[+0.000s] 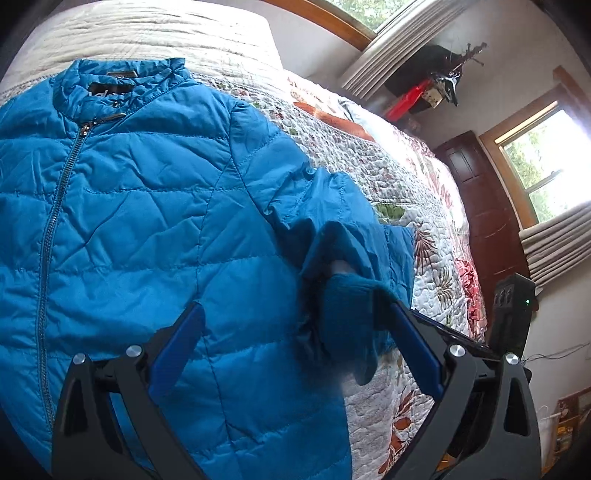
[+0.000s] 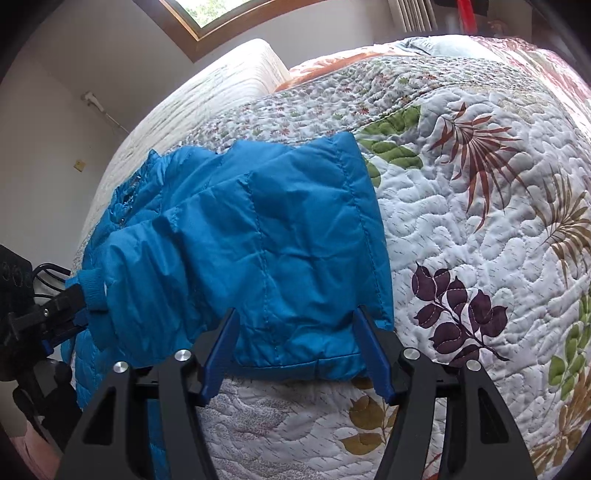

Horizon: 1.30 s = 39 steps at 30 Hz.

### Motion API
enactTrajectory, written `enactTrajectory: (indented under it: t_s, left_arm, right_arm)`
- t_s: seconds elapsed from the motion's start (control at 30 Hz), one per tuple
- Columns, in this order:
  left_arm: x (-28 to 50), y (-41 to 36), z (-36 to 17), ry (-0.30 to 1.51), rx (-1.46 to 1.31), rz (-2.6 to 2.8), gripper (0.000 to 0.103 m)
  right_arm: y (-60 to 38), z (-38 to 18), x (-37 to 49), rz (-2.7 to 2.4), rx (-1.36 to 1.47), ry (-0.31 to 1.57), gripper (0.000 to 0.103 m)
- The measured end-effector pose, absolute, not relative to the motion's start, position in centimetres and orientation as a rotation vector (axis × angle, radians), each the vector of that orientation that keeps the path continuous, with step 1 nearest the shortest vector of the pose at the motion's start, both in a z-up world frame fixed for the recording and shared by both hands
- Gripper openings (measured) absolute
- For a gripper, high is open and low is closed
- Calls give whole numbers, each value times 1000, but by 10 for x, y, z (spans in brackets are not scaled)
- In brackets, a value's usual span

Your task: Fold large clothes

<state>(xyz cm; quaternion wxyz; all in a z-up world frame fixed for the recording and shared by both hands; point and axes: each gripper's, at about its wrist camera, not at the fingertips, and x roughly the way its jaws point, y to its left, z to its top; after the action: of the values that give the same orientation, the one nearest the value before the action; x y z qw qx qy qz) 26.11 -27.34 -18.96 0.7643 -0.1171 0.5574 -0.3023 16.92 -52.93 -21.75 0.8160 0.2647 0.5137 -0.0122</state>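
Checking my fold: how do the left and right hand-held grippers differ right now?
The left hand-held gripper stands wider open, the right hand-held gripper narrower. The left has the sleeve's knit cuff between its fingers; the right straddles a quilted edge of the blue jacket. Both are open, gripping nothing.

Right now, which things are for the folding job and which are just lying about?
For the job: blue jacket, its sleeve, left gripper, right gripper.
Just lying about: flowery quilt, red box, white pillow.
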Motion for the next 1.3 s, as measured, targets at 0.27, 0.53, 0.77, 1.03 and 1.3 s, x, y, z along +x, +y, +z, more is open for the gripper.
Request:
enactTrajectory:
  t_s: [0.27,0.53,0.77,1.03,1.3]
  left_arm:
    - [268,-323,-204,1232,-108,-646,71]
    - [274,-300,-195,1199,-169,-646,21]
    - [292,-224,-136,1012,-182,-506,20]
    - [321,-114,-128,981,-189,-280,20]
    - [333,-36,-150,994,-197,-133,20]
  right_arm:
    - [-524,-212,170,5,576,1089,64]
    - [-537,-193,153,-8,597,1021,64]
    - [-543,-189,160,-9,625,1013,64]
    - [-501,-200,210,107,646,1053,64]
    - [-446,-210,258,175,588,1125,64]
